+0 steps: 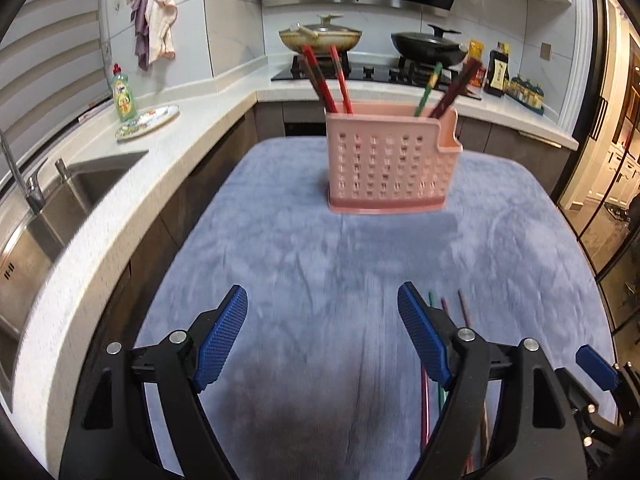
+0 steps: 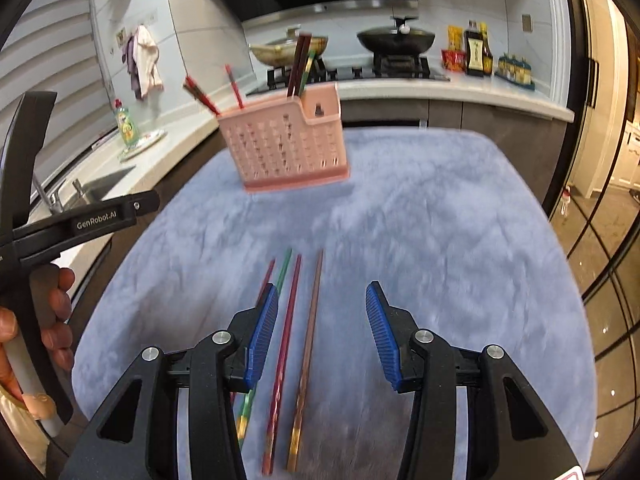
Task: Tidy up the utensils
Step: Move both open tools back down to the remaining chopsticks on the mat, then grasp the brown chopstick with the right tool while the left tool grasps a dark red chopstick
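A pink perforated utensil holder stands on the blue cloth at the far middle, with several chopsticks upright in it. It also shows in the right wrist view. Several loose chopsticks lie on the cloth, among them a brown one and a green one. My right gripper is open and empty, hovering over them. My left gripper is open and empty above bare cloth, left of the loose chopsticks.
A white counter with a steel sink, a dish soap bottle and a plate runs along the left. A stove with two pans is at the back. Glass doors stand at the right.
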The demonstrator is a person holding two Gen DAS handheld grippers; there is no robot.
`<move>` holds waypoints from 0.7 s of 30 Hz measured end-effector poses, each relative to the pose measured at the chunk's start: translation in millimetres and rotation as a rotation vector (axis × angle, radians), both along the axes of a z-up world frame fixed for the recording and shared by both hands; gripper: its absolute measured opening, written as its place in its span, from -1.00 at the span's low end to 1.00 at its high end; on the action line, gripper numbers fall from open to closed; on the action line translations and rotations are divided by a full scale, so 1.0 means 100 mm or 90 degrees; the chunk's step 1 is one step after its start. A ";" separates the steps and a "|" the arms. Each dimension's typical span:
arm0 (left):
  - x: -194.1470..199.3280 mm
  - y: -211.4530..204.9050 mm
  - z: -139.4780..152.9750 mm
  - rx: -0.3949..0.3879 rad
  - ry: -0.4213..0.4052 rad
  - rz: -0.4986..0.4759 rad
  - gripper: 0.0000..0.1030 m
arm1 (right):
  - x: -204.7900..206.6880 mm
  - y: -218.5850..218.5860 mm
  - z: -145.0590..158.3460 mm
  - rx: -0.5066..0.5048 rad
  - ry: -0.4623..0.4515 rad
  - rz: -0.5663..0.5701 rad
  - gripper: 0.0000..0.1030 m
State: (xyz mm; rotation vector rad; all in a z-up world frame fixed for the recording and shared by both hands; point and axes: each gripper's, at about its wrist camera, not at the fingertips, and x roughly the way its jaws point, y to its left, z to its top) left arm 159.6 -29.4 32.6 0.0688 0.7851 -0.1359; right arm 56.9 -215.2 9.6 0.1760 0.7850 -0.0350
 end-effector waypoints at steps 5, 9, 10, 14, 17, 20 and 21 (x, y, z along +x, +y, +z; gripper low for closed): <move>-0.21 0.04 -0.28 0.001 0.034 0.001 0.43 | -0.17 0.11 -0.31 0.011 0.044 0.010 -0.16; -0.35 0.07 -0.44 0.002 0.059 0.002 0.43 | -0.28 0.21 -0.50 0.003 0.067 0.019 -0.24; -0.40 0.08 -0.49 0.001 0.065 0.001 0.43 | -0.30 0.23 -0.54 0.000 0.071 0.019 -0.27; -0.54 0.08 -0.63 0.004 0.082 -0.003 0.43 | -0.36 0.26 -0.66 0.003 0.087 0.018 -0.39; -0.63 0.07 -0.74 0.005 0.096 -0.012 0.44 | -0.39 0.28 -0.75 0.007 0.101 0.021 -0.49; -0.69 0.06 -0.80 0.005 0.106 -0.017 0.46 | -0.41 0.31 -0.80 -0.002 0.103 0.023 -0.50; -0.71 0.06 -0.81 0.005 0.108 -0.017 0.48 | -0.41 0.32 -0.80 -0.006 0.102 0.024 -0.51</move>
